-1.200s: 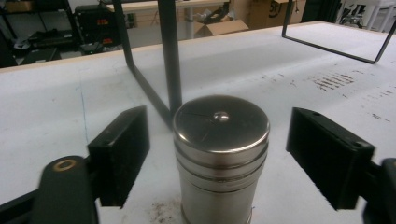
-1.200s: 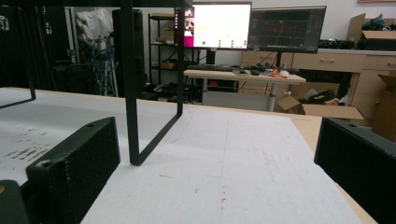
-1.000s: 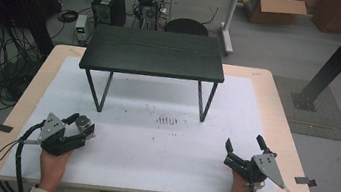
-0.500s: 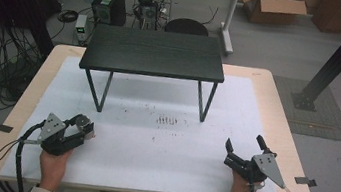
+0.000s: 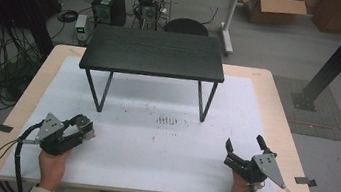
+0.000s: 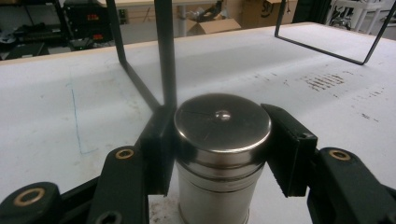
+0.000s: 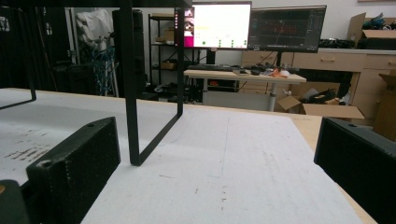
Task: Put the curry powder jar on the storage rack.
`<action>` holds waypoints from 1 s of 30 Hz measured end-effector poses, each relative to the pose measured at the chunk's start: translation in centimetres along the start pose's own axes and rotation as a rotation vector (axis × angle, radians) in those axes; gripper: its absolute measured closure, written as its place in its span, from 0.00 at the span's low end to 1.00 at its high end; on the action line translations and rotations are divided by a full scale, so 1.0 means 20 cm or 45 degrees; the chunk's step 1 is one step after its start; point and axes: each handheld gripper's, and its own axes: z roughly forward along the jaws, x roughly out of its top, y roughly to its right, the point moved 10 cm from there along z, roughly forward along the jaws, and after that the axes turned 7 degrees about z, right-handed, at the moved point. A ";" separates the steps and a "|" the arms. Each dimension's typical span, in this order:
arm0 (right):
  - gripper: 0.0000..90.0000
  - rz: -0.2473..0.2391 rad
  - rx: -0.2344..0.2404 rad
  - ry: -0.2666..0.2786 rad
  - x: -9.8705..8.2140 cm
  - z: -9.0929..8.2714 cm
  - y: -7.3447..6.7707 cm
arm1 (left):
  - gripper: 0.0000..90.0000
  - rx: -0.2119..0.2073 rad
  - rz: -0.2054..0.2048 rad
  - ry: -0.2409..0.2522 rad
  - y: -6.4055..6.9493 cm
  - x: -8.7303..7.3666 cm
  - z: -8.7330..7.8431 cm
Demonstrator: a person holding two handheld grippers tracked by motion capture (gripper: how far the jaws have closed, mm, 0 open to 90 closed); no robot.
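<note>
A black low stand (image 5: pixel 154 53) rests on the white mat (image 5: pixel 151 144) covering the wooden desk (image 5: pixel 279 98).

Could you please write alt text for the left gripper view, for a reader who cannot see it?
The left gripper has its two black jaws closed on the sides of an upright metal canister with a shiny round lid, standing on the white table cover. Behind it rise the thin black legs of a small stand.

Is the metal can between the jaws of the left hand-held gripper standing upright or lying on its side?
Upright. The metal can stands on the white table, lid facing up, held by the left hand-held gripper.
</note>
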 end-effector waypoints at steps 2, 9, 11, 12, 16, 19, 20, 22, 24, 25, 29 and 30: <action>0.00 0.001 0.000 -0.001 0.00 0.00 0.00 | 0.55 0.004 -0.005 0.011 0.00 0.00 -0.01; 0.00 0.001 0.000 -0.003 0.00 0.00 0.00 | 0.55 0.012 -0.019 0.048 -0.02 0.03 -0.04; 0.00 0.001 0.000 -0.003 0.00 0.00 0.00 | 0.55 0.009 -0.020 0.062 -0.02 0.05 -0.05; 0.00 0.001 0.000 -0.002 0.00 0.00 0.00 | 0.55 0.007 -0.019 0.067 -0.02 0.06 -0.05; 0.00 0.002 -0.001 -0.001 0.00 0.00 0.00 | 0.55 -0.001 -0.023 0.090 -0.02 0.11 -0.07; 0.00 0.003 -0.001 0.000 0.00 0.00 0.00 | 0.55 -0.006 -0.026 0.108 -0.02 0.14 -0.08; 0.00 0.002 -0.001 0.000 0.00 0.00 0.00 | 0.55 -0.007 -0.028 0.115 -0.02 0.15 -0.09; 0.00 0.003 -0.001 -0.002 0.00 0.00 0.00 | 0.55 -0.011 -0.027 0.123 -0.02 0.17 -0.09; 0.00 0.003 -0.001 -0.002 0.00 0.00 0.00 | 0.55 -0.016 -0.031 0.130 -0.02 0.19 -0.10; 0.00 0.003 -0.001 -0.001 0.00 0.00 0.00 | 0.55 -0.015 -0.026 0.132 -0.02 0.20 -0.10; 0.00 0.004 0.000 -0.002 0.00 0.00 0.00 | 0.55 -0.022 -0.031 0.147 -0.02 0.24 -0.11; 0.00 0.003 0.000 -0.002 0.00 0.00 0.00 | 0.55 -0.024 -0.033 0.150 -0.02 0.24 -0.11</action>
